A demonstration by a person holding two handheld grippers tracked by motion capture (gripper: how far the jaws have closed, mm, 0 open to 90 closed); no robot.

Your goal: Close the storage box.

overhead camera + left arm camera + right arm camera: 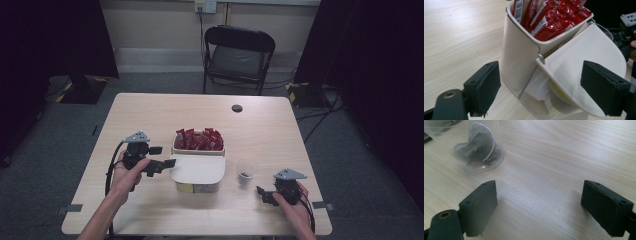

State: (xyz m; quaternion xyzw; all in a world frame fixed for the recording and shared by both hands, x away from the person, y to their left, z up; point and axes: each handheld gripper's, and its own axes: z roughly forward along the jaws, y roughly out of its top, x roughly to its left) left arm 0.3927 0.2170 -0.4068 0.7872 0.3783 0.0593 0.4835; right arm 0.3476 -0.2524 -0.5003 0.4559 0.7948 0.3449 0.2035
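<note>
Sitting at the middle of the counter (150, 107), a cream two-part container (198, 165) holds red sachets (199, 139) upright in its far compartment, while its near compartment is covered by a cream hinged lid (197, 170). In the left gripper view the lid (584, 75) stands tilted, raised off a clear near section where pale round items lie, too blurred to name. The left gripper (162, 156) is just to the left of the container, its fingers (484, 87) spread wide apart and holding nothing; the container's wall (520, 57) and the lid's hinge corner lie between them, the right-hand finger in front of the lid's edge. Whether either finger touches the container I cannot tell.

To the right of the container stands a clear plastic cup (245, 172) with something dark at its bottom. The right gripper (263, 194) rests near the near right edge of the counter, its fingers (480, 207) also wide open and empty over bare wood. The cup (477, 147) lies beyond the left-hand finger, apart from it. A black folding chair (239, 57) stands beyond the far edge.
</note>
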